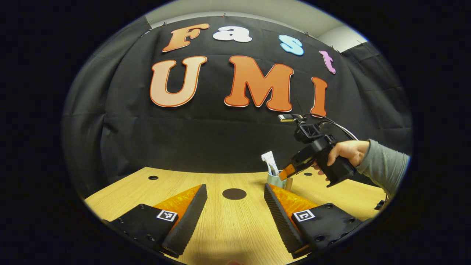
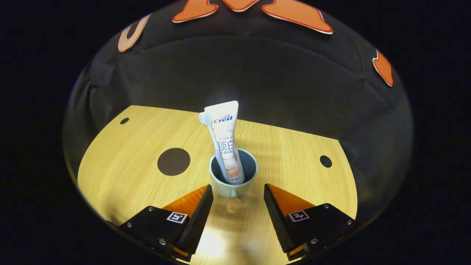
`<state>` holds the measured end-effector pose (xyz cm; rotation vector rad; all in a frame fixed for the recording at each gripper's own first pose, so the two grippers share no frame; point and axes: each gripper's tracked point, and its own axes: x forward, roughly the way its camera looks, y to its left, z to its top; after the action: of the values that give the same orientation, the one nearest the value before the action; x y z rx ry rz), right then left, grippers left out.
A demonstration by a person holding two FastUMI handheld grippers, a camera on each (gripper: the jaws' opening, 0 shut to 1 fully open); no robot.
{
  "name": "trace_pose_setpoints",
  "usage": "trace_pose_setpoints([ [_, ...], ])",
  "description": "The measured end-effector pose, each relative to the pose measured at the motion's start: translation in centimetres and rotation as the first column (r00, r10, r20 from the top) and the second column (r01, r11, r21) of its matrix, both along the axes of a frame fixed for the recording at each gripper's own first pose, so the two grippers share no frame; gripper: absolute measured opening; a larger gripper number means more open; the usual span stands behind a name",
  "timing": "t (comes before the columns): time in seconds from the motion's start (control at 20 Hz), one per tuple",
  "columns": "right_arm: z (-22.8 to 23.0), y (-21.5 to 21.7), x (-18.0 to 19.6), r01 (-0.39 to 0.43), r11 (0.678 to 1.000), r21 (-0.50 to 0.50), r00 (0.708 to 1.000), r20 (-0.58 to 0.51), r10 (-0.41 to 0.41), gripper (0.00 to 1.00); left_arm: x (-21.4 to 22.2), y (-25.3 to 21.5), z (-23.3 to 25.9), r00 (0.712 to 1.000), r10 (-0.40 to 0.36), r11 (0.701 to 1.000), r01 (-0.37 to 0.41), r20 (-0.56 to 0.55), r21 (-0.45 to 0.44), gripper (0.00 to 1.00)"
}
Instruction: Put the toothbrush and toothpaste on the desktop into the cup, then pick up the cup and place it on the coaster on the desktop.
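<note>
Right gripper view looks down on the pale blue-green round cup (image 2: pixel 233 176) standing upright on the light wooden desktop (image 2: pixel 294 154), and everything else is best placed from that cup. Inside it the white toothpaste tube (image 2: pixel 225 140) stands cap-down and leans against the rim, with the white toothbrush (image 2: pixel 213 143) beside it, bristle head up. Both items are therefore already in, so the first half of the task looks done. The right gripper (image 2: pixel 235 200) hangs just short of the cup with its jaws spread wide and nothing between them; the cup's small wooden handle (image 2: pixel 233 205) points straight into that gap. This lining-up reads as preparation for grasping the cup, most likely by the handle or the lower wall, since the tall contents leave little room from above. The dark round coaster (image 2: pixel 173 161) lies flat on the desktop to the left of the cup, well apart from it, bare and ready to receive it.

In the left gripper view, the left gripper (image 1: pixel 235 206) is also open and empty, held low over the desktop well back from the cup (image 1: pixel 275 179), probably to stay out of the way. Beyond it a hand (image 1: pixel 346 152) in a grey sleeve angles the other gripper down at the cup.
</note>
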<state>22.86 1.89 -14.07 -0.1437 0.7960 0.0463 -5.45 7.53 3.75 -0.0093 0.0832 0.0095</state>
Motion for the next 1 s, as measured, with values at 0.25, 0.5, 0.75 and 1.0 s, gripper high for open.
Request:
trace_pose_setpoints([
  [0.25,-2.4,0.2,0.7,-0.007,0.999,-0.043,0.994,-0.108,0.002,0.78,-1.2,2.2,-0.7,0.999,0.050,0.998,-0.050,-0.015,-0.033,0.99],
  [0.5,-4.7,0.7,0.4,0.073,0.997,0.038,0.975,-0.214,-0.064,0.61,-2.3,3.6,-0.8,0.998,0.062,0.995,-0.064,-0.028,-0.076,0.99],
  [0.75,-5.0,1.0,-0.2,0.124,0.988,0.093,0.961,-0.257,-0.096,0.27,-2.5,4.4,-1.0,0.997,0.075,0.991,-0.079,-0.035,-0.112,0.99],
  [1.0,-4.8,1.0,0.0,0.132,0.988,0.086,0.967,-0.232,-0.109,0.22,-3.0,4.9,-1.2,0.996,0.079,0.989,-0.083,-0.042,-0.121,0.99],
])
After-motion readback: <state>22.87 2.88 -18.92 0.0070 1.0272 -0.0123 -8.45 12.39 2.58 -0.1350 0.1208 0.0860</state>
